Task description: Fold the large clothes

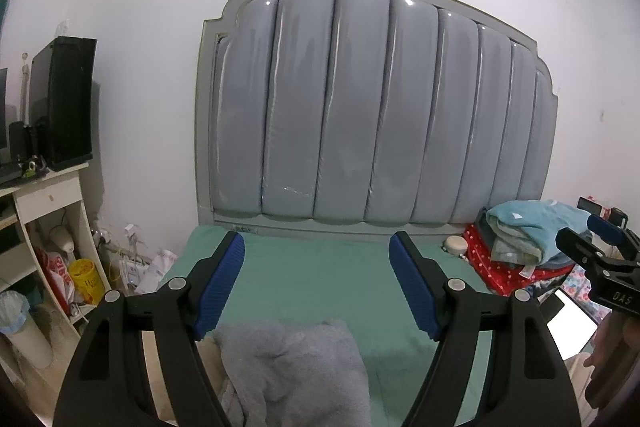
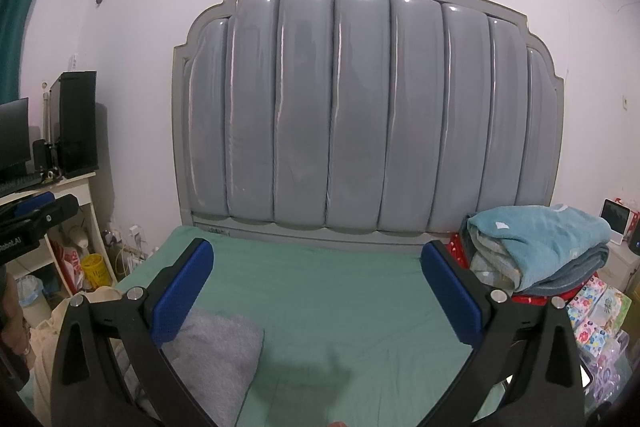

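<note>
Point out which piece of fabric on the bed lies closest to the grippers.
The grey cloth, lying loose on the green sheet just below the left gripper. The other fabrics, topped by a teal towel, sit folded in a stack by the headboard, far right.

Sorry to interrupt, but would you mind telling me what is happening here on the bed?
A person holds a gripper in each hand above a green-sheeted bed. Both the left gripper and the right gripper have their jaws open and hold nothing. A fluffy grey garment lies bunched at the near edge, not yet gripped. A stack of folded fabrics topped by a teal towel sits by the padded grey headboard.
</note>
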The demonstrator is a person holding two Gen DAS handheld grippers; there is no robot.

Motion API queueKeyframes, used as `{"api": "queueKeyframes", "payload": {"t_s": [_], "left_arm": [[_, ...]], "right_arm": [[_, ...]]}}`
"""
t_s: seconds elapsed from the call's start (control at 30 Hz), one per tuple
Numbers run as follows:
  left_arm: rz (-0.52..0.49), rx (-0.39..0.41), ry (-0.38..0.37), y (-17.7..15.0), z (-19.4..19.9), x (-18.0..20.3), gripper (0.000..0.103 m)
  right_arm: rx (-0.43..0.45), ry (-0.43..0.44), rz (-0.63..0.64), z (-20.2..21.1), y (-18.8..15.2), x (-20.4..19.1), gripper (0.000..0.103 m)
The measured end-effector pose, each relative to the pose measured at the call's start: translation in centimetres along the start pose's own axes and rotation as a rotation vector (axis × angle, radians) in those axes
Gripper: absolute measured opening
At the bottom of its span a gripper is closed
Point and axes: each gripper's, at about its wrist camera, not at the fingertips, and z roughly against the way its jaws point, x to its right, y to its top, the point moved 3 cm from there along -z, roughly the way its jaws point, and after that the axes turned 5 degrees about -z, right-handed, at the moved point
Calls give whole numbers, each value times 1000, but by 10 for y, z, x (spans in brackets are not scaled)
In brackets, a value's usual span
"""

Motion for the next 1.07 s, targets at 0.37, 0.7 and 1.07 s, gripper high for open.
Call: {"api": "queueKeyframes", "payload": {"t_s": [0.37, 0.7, 1.07], "left_arm": [[-22, -11, 4, -3, -4, 3, 78], [-23, -36, -11, -5, -9, 5, 78], [-73, -58, -20, -11, -17, 19, 78]], "right_arm": [[-18, 1, 0, -4, -3, 2, 102], [-40, 5, -6, -8, -6, 5, 102], [-72, 6, -14, -16, -17, 7, 102]]}}
